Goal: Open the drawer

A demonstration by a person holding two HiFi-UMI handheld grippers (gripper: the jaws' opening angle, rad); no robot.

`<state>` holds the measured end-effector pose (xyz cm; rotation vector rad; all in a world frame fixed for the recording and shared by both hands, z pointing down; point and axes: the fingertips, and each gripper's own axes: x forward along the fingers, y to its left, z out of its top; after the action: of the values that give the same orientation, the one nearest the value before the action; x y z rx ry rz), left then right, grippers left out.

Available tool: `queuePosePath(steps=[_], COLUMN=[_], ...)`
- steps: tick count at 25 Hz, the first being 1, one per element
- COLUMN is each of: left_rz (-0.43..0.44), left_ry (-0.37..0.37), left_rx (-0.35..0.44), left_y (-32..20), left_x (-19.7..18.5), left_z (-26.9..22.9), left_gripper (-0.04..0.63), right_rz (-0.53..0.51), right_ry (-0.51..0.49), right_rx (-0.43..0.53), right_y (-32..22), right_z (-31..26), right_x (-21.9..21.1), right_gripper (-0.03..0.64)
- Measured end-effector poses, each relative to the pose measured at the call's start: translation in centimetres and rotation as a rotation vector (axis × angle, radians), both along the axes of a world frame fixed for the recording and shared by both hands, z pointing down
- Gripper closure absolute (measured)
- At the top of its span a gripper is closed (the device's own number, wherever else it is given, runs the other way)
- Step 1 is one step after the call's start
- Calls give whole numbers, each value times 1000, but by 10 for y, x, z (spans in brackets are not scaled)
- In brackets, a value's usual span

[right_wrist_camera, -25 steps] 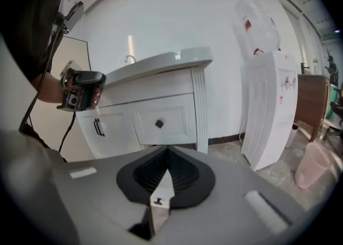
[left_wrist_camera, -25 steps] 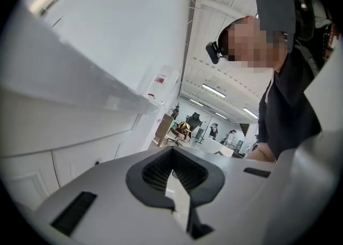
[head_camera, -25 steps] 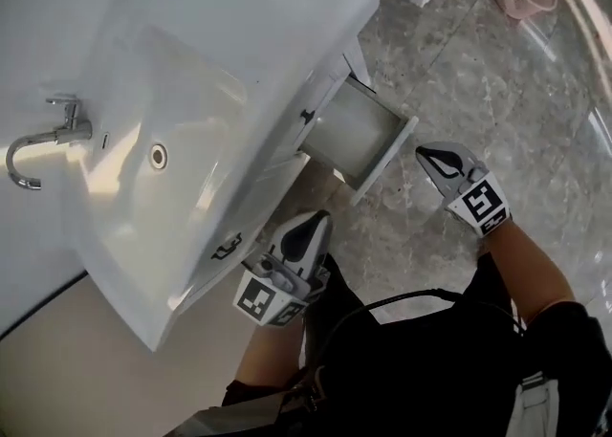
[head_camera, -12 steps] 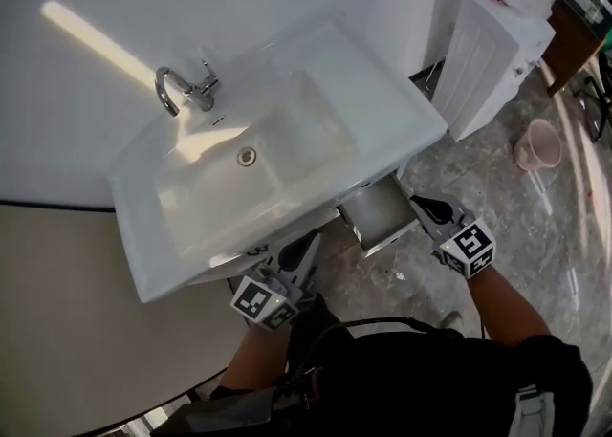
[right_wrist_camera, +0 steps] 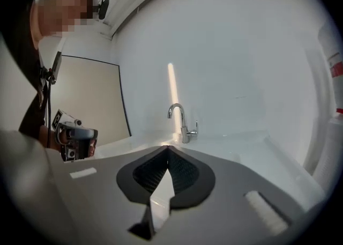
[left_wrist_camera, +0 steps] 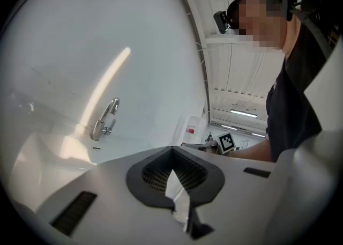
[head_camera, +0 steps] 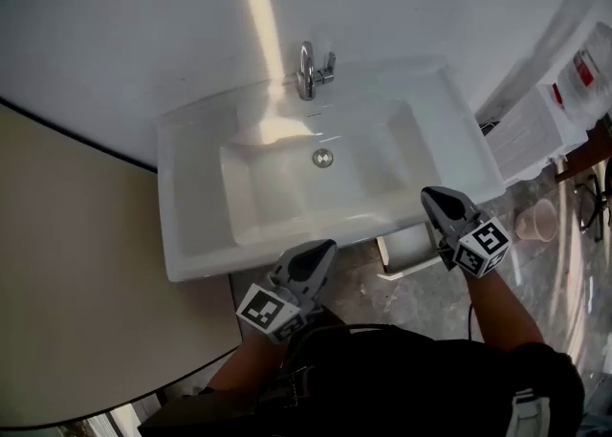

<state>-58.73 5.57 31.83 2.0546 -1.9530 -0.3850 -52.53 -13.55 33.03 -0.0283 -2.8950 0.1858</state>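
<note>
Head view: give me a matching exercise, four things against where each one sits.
Things:
1. faucet
2. drain
3. drawer
4. pink bucket

Places:
a. on the floor, at right
b. pulled out below the front edge of the sink
c. at the sink's back rim
d. in the sink's bottom

Pairs: 1-c, 2-d, 3-b, 4-a

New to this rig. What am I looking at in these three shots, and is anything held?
No robot: a person holds a two-jaw gripper in each hand. The top-down shot is from a head camera: left gripper, right gripper, both at the front of a white sink with a chrome faucet. Under it a drawer stands open. The other two shots come from cameras riding on each gripper, looking along its jaws toward the faucet. Both pairs of jaws are shut, with nothing between them.
</note>
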Motion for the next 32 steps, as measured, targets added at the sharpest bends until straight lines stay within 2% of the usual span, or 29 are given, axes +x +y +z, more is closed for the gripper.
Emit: queuePosePath(steps=[5, 8, 11, 15, 22, 28, 32], left_rz=[73, 49, 2, -74, -201, -266, -279], left_ry=[17, -5, 6, -7, -20, -54, -60], left_rx=[-50, -58, -45, -41, -8, 8, 49], left_y=[15, 17, 18, 17, 31, 60, 87], left_x=[-55, -80, -95, -93, -53, -49, -72], left_z=[-13, -19, -35, -60, -104, -139, -161], left_gripper=[595, 595, 595, 595, 595, 595, 595], right_rz=[74, 105, 151, 172, 111, 71, 55], right_ry=[-51, -55, -35, -2, 66, 46, 23], right_rx=[-48, -46, -34, -30, -21, -38, 0], right_y=[20, 23, 14, -3, -11, -3, 11], right_z=[-40, -56, -67, -76, -88, -112, -138], right_x=[-55, -60, -50, -23, 30, 22, -4], right_gripper=[615, 615, 615, 615, 615, 615, 615])
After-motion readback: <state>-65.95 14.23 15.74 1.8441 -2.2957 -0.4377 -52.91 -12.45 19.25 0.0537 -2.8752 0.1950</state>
